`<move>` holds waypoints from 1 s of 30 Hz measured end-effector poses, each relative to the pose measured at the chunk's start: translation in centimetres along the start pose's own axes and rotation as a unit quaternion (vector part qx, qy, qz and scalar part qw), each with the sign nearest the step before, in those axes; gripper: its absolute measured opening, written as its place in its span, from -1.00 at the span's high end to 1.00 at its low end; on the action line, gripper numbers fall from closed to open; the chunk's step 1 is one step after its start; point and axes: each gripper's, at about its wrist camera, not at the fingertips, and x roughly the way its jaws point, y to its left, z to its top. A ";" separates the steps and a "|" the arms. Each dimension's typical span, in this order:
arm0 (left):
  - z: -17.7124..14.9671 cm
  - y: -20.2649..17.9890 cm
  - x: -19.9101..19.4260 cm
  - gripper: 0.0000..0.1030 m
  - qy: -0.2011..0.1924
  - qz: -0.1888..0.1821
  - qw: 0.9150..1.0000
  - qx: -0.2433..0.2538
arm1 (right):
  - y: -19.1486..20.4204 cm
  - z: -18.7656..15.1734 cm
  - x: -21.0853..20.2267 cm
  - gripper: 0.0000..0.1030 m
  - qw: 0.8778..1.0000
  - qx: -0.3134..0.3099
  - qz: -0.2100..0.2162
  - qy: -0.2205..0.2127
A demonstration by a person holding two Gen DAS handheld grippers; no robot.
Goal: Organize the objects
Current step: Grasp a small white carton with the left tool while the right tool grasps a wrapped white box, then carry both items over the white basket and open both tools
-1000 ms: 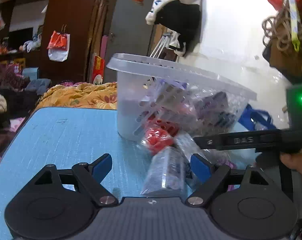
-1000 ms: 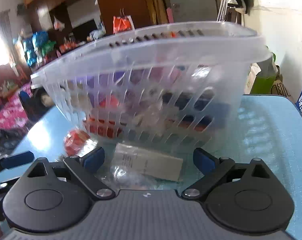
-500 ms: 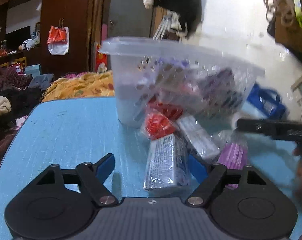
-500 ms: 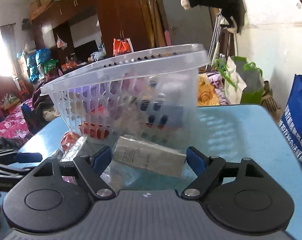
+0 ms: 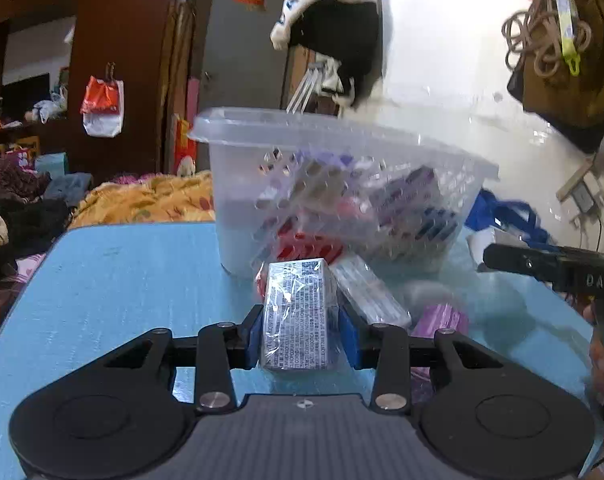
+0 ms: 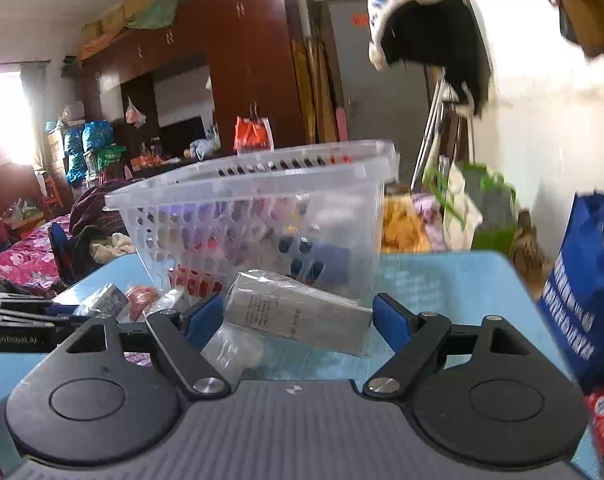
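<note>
At frame centre my left gripper (image 5: 302, 332) clamps a wrapped box (image 5: 298, 316), my right gripper (image 6: 298, 320) wide around a packet (image 6: 298, 312); next, I judge, a lift into the basket (image 5: 342, 136).

Blue table (image 5: 114, 280), clear slotted basket (image 5: 342, 140), silver printed packet (image 5: 298, 312) (shiny), orange floral blanket (image 5: 150, 200)

Brown wardrobe (image 6: 254, 68), white-black cap (image 5: 334, 12) (hanging), yellow blanket (image 5: 150, 200), blue bag (image 6: 582, 292).

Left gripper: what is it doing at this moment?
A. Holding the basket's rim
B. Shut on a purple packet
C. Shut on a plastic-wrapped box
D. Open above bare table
C. The left gripper has both blue pads pressed against the sides of the plastic-wrapped box, in front of the basket.
</note>
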 end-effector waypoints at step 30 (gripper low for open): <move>-0.6 0.6 -4.3 0.16 -0.163 -0.044 0.986 -0.010 | 1.3 -0.7 -2.6 -0.61 0.995 -0.042 0.009 -0.091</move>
